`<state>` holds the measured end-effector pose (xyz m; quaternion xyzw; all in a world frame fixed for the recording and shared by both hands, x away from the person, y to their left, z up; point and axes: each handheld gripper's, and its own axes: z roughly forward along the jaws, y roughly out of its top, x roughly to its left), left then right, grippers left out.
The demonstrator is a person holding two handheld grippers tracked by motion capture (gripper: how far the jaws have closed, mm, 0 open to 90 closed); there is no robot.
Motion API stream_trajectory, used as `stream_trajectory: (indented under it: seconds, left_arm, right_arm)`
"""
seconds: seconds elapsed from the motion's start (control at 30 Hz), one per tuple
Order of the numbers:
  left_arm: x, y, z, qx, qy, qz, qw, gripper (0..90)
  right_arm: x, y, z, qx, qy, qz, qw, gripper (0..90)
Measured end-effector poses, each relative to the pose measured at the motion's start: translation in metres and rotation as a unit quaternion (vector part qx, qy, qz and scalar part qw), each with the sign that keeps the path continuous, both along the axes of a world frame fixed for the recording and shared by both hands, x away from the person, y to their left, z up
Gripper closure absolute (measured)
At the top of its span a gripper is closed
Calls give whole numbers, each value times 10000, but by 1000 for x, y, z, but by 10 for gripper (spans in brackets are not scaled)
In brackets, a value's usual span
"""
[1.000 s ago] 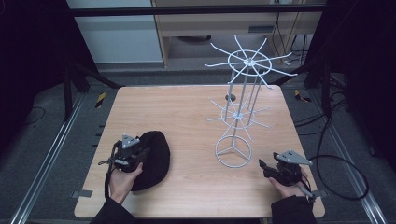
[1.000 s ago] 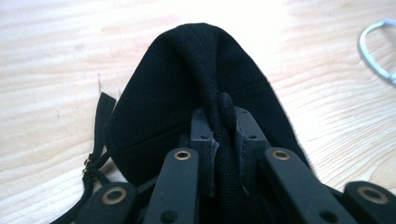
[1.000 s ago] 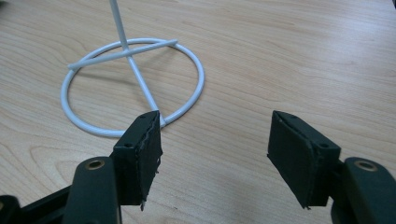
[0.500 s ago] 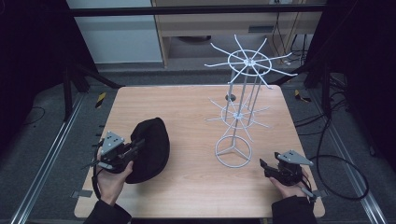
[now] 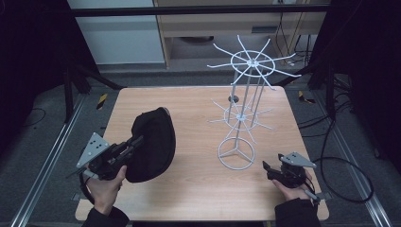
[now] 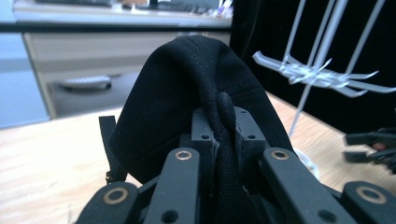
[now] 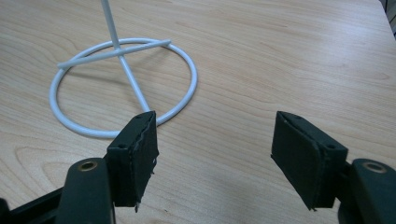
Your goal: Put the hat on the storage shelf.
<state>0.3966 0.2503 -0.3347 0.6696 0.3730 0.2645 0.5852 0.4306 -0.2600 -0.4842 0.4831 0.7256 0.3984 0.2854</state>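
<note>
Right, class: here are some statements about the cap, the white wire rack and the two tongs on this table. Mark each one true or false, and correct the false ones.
1. The left tongs are shut on the black cap. True.
2. The right tongs grip the ring base of the white wire rack. False: they are open, with bare table between the jaws.
3. The cap hangs from an arm of the rack. False: it is held off to the rack's left.
4. The rack stands upright on the wooden table. True.
</note>
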Motion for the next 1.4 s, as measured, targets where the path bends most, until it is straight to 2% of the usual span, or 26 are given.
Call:
stream_trajectory:
  seconds: [0.23, 0.47, 0.63, 0.83, 0.97, 1.1, 1.33, 1.4]
  left_arm:
    - [-14, -3, 17, -147, -377, -241, 9989, 808]
    - [-19, -8, 30, -259, -598, -424, 9970, 809]
    - [-17, -11, 41, -357, -779, -522, 9950, 809]
    - [-9, -18, 54, -502, -871, -621, 9930, 809]
    - [-3, -22, 64, -703, -970, -705, 9903, 809]
    - [3, -26, 78, -925, -1085, -814, 9864, 809]
    - [10, -37, 102, -1033, -1369, -893, 9811, 809]
    - [13, -38, 106, -1098, -1398, -911, 9799, 809]
  right_arm:
    - [0, 0, 0, -24, -32, -12, 10000, 309]
    - [0, -1, -1, -74, -65, -32, 9999, 305]
    - [1, 0, -1, -96, -61, -9, 9999, 304]
    - [1, 0, -1, -99, -61, -16, 9999, 303]
    - [1, 0, -2, -125, -89, 4, 9999, 302]
    - [1, 0, -2, -130, -94, 7, 9999, 302]
    - [1, -1, -2, -129, -103, -3, 9999, 300]
    - [1, 0, -2, -133, -98, 5, 9999, 300]
